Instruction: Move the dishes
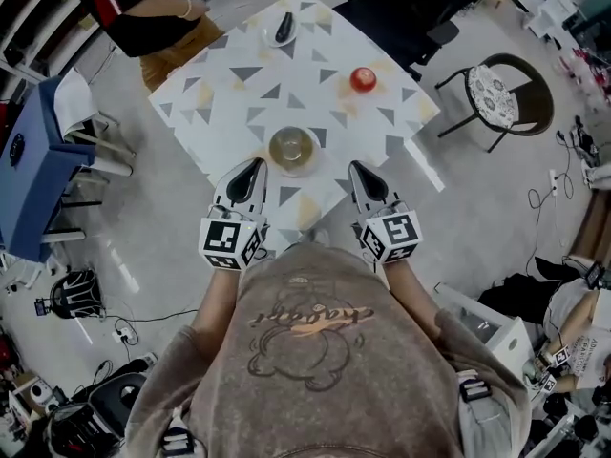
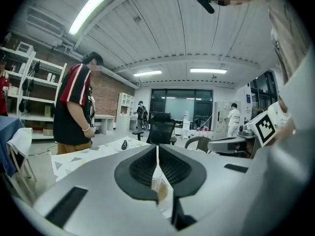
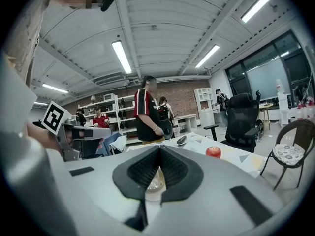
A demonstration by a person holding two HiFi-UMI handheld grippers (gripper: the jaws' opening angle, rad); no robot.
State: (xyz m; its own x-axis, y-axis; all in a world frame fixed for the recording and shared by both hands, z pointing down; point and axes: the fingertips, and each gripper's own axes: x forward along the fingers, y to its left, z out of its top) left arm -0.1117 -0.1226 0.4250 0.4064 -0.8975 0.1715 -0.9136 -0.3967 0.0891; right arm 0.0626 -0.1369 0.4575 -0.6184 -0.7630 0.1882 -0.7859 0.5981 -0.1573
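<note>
A clear glass bowl [image 1: 292, 149] sits near the front edge of the table [image 1: 239, 98], which has a white cloth with grey triangles. At the far edge lies a small white plate [image 1: 282, 30] with a dark object on it. A red apple [image 1: 363, 79] rests to the right. My left gripper [image 1: 254, 166] hovers just left of the bowl and my right gripper [image 1: 359, 170] just right of it. Both are shut with nothing between the jaws. In the right gripper view, the bowl [image 3: 154, 183] shows below the closed right gripper [image 3: 159, 149], with the apple [image 3: 213, 151] beyond. In the left gripper view, the left gripper [image 2: 157, 151] is also closed.
A person in a red and black striped shirt [image 1: 143, 8] stands at the table's far left corner. A black office chair [image 1: 401, 12] is behind the table and a round-seated chair [image 1: 501, 93] to its right. A blue cabinet [image 1: 29, 160] stands at the left.
</note>
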